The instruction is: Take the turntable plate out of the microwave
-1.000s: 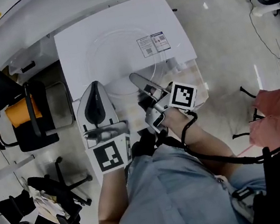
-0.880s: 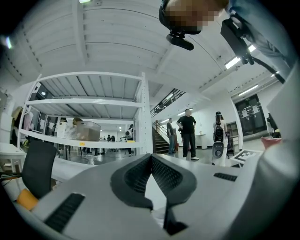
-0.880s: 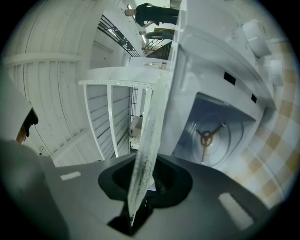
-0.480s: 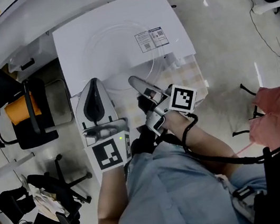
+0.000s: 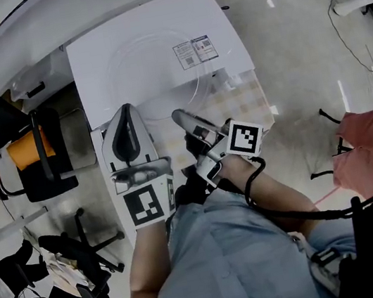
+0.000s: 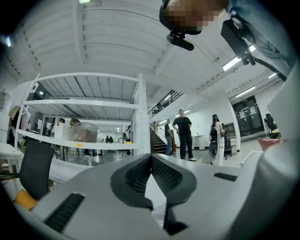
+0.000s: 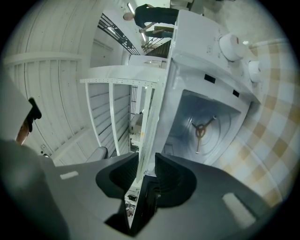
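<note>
Fingers (image 7: 173, 180) of right gripper (image 7: 146, 158) opening, with rim of turntable plate (image 5: 153, 79) between them, pads not pressing. Left gripper (image 6: 151, 158) fingers together, nothing between. Microwave (image 5: 90, 76) white, cavity open toward right gripper. Turntable plate lies flat on microwave top.

Bright, even overhead light is flooding the room. Glare spots are glinting on the floor (image 5: 284, 56) at 1 o'clock in head view, and the microwave (image 5: 148, 51) top is washing out. Strip lights (image 6: 233, 62) are blazing at 2 o'clock in left gripper view. Fisheye is bending edges w/ corners going black.
</note>
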`<state>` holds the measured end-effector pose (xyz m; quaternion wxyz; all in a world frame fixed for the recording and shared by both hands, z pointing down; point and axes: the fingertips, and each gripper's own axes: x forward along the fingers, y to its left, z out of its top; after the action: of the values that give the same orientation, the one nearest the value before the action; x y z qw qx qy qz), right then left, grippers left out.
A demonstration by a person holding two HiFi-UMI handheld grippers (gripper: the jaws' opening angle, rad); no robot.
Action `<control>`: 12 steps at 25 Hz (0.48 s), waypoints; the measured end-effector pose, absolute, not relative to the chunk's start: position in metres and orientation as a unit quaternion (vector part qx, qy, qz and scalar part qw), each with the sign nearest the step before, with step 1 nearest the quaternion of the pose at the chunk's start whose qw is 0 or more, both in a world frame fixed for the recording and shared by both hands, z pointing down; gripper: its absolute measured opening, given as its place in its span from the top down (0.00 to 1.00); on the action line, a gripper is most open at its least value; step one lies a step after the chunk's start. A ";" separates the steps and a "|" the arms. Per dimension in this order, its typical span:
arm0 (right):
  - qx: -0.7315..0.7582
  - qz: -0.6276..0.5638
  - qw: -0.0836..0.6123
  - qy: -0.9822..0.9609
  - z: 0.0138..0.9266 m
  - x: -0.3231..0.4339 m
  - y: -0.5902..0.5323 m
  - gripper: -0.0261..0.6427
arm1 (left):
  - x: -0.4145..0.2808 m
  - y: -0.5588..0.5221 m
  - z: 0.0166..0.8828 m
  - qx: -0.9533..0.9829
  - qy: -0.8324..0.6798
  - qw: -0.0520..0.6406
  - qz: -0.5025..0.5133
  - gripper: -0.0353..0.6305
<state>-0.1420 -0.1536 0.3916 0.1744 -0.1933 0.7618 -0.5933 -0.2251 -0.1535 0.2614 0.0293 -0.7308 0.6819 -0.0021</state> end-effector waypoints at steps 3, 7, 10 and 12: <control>-0.188 -0.596 0.173 0.761 0.394 -0.139 -0.147 0.80 | -0.223 -0.154 0.265 -0.732 0.681 0.027 -0.004 0.94; -0.183 -0.598 0.168 0.762 0.395 -0.138 -0.140 0.81 | -0.221 -0.153 0.267 -0.734 0.678 0.025 -0.005 0.94; -0.181 -0.593 0.168 0.766 0.391 -0.139 -0.139 0.87 | -0.222 -0.153 0.267 -0.733 0.679 0.026 -0.004 0.94; -0.181 -0.594 0.169 0.765 0.391 -0.141 -0.140 0.88 | -0.224 -0.153 0.266 -0.732 0.681 0.028 -0.004 0.94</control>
<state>-0.1407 -0.1398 0.3909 0.1690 -0.1807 0.7651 -0.5944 -0.2245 -0.1526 0.2656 0.0282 -0.7316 0.6811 -0.0037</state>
